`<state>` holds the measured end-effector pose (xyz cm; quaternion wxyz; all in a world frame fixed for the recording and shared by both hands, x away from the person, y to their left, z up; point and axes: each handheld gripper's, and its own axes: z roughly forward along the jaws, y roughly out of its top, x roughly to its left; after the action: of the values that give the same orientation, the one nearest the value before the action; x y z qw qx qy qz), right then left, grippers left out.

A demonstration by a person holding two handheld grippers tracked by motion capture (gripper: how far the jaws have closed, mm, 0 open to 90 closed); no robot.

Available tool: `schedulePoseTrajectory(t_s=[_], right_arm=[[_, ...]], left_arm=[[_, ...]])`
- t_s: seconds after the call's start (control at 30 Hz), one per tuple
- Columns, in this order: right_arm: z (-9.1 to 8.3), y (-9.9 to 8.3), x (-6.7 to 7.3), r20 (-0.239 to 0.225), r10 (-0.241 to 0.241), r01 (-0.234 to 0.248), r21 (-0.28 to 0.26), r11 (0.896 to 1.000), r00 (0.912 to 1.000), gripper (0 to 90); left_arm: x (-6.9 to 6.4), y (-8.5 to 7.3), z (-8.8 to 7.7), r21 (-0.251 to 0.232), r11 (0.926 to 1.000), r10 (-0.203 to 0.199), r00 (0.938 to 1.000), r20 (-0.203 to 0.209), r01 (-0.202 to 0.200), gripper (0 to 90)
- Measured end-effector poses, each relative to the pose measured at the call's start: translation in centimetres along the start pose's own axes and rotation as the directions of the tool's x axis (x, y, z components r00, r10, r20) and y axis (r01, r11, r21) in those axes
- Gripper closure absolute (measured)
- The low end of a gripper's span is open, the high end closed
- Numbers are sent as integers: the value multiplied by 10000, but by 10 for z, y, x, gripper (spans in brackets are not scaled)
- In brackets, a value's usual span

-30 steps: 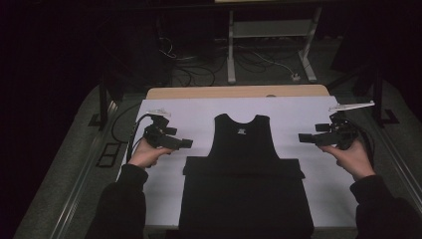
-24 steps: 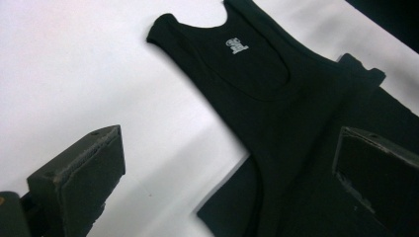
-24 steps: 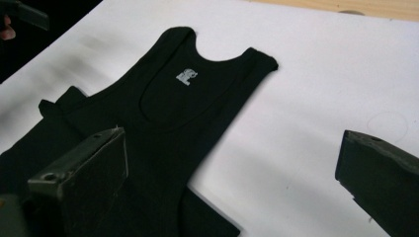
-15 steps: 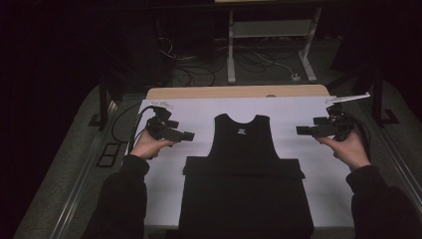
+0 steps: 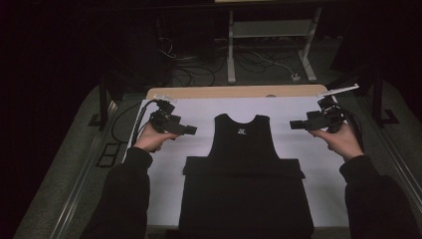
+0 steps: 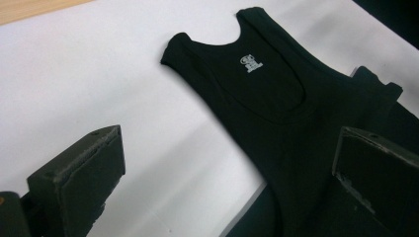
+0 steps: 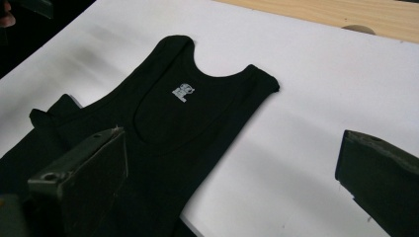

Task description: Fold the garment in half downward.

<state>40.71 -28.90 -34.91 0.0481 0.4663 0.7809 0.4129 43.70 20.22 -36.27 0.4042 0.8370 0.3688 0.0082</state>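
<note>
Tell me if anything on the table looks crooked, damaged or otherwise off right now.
Nothing stands out. The black tank top lies flat and square on the white sheet, its lower part folded up into a neat band. The left gripper and right gripper hover open on either side of it, touching nothing.

The surface point(image 5: 308, 149) is white, with a strip of bare pale wood point(image 5: 209, 92) along its 12 o'clock edge. A black tank top point(image 5: 242, 144) lies flat on it at the middle, neckline towards 12 o'clock, a small white mark below the neck. At 6 o'clock its lower part lies under a broader black folded garment point(image 5: 244, 199).
</note>
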Motion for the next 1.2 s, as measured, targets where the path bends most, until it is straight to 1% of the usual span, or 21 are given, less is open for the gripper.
schedulePoseTrajectory(t_s=[0.07,0.1,0.2,0.37,0.53,0.57,0.6,0.83,0.93,1.0,1.07,1.2], right_arm=[[3,2,0,-31,34,-34,61,10000,10000,0],[5,2,-1,-36,-30,30,103,9999,10000,0],[10,4,-3,-75,27,-26,106,9999,10000,0],[16,5,-8,11,-2,2,207,9998,10000,0],[22,9,-12,-12,95,-95,72,9999,10000,0],[23,10,-12,27,50,-50,84,10000,10000,0],[24,11,-12,21,44,-45,107,9999,10000,0],[33,17,-14,53,3,-3,156,9999,10000,0],[37,20,-15,71,4,-6,221,9998,10000,0],[41,21,-16,117,-48,45,252,9997,9999,0],[44,22,-17,92,10,-13,277,9996,10000,0],[51,23,-17,66,-64,62,283,9996,10000,0]], left_arm=[[0,2,3,94,10000,20,10000,-9,-20,0],[0,3,4,78,10000,22,10000,-7,-22,0],[2,6,6,84,10000,35,10000,-12,-35,0],[3,11,11,181,9998,56,10000,-30,-56,0],[4,18,20,214,9996,157,9999,-49,-156,0],[4,19,22,268,9995,173,9998,-57,-171,0],[3,21,24,370,9989,284,9996,-51,-282,0],[3,31,31,415,9984,397,9992,-43,-395,0],[4,34,35,409,9986,332,9994,-137,-326,0],[5,35,38,435,9985,324,9994,-136,-318,0],[6,35,42,418,9987,310,9995,-106,-306,0],[8,35,49,333,9992,234,9997,-84,-231,0]])
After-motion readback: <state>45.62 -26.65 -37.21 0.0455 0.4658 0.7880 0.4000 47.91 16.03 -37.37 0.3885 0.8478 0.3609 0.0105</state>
